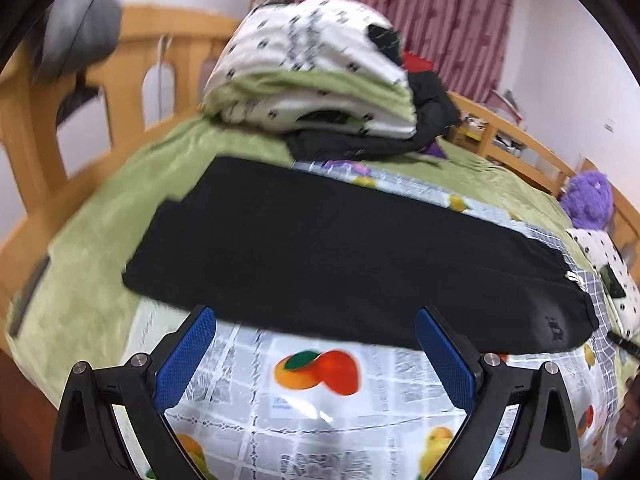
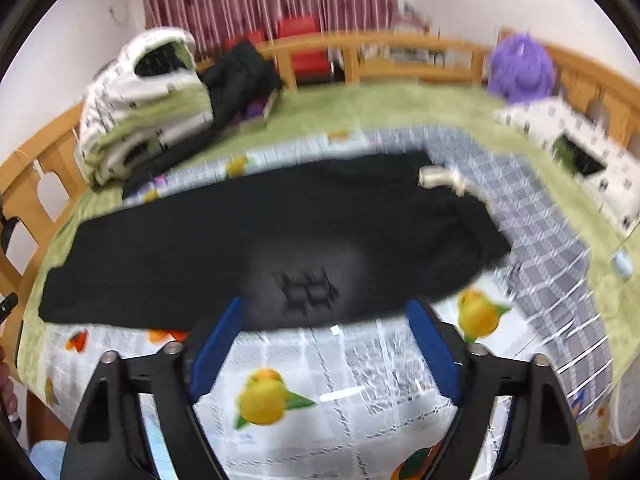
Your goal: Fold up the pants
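Observation:
Black pants lie flat on the bed, folded lengthwise, leg ends to the left and waistband with white drawstrings to the right. They also show in the right wrist view, where the drawstring is visible. My left gripper is open and empty, hovering just before the pants' near edge. My right gripper is open and empty, its blue pads at the near edge beside a small embossed logo.
A fruit-print plastic sheet covers the green bedspread. A pile of folded quilts and dark clothes sits at the back. A purple plush toy, a spotted pillow and the wooden bed rail are behind.

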The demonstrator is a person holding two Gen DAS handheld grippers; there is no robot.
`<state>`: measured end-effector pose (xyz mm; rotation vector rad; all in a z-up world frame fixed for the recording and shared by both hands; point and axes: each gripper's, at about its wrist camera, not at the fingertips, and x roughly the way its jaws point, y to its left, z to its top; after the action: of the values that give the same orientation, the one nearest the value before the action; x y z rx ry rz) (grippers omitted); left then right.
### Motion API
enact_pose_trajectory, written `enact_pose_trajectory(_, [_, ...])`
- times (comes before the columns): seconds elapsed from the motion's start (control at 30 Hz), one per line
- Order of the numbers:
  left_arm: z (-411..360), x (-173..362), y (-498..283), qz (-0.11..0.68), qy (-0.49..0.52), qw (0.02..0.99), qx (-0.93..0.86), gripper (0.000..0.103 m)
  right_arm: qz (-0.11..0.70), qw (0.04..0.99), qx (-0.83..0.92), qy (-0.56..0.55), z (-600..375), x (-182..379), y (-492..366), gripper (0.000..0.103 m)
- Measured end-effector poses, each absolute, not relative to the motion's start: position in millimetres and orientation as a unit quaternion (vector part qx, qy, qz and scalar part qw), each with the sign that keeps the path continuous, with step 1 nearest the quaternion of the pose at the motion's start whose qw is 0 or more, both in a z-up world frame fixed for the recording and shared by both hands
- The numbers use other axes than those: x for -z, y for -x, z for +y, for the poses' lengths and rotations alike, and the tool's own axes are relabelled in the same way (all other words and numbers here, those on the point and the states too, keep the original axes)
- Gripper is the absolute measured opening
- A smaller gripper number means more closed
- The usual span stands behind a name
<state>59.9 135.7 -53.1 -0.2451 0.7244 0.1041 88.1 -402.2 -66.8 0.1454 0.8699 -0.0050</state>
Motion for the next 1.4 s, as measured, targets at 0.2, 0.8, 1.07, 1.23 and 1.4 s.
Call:
enact_pose_trajectory(0.2, [167, 110, -64, 0.375, 0.191, 0.906, -0.052, 0.091, 0.447, 0.884, -0.003, -0.137, -429, 133, -97, 0.066])
enact_pose_trajectory(0.8, [215, 169, -141, 0.387, 0.346, 0.852, -0.070, 0.010, 0.437, 0.844, -0.001, -0.310, -470, 185, -166, 0.019])
enact_pose_trajectory(1.07, [212, 96, -170, 0.327, 0.289, 0.899, -0.029, 0.010, 0.377, 0.892, -0.038, -0.248, -450, 105, -190, 0.014])
enact_pose_trajectory(1.23, [203, 65, -237, 0.299, 0.250, 0.920, -0.038, 0.010, 0.358, 0.902, -0.052, -0.236, -449, 73, -255, 0.013])
enact_pose_trajectory(1.4, [196, 65, -317, 0.298, 0.228, 0.925, -0.067, 0.010, 0.362, 0.908, -0.037, -0.208, -437, 69, -339, 0.013])
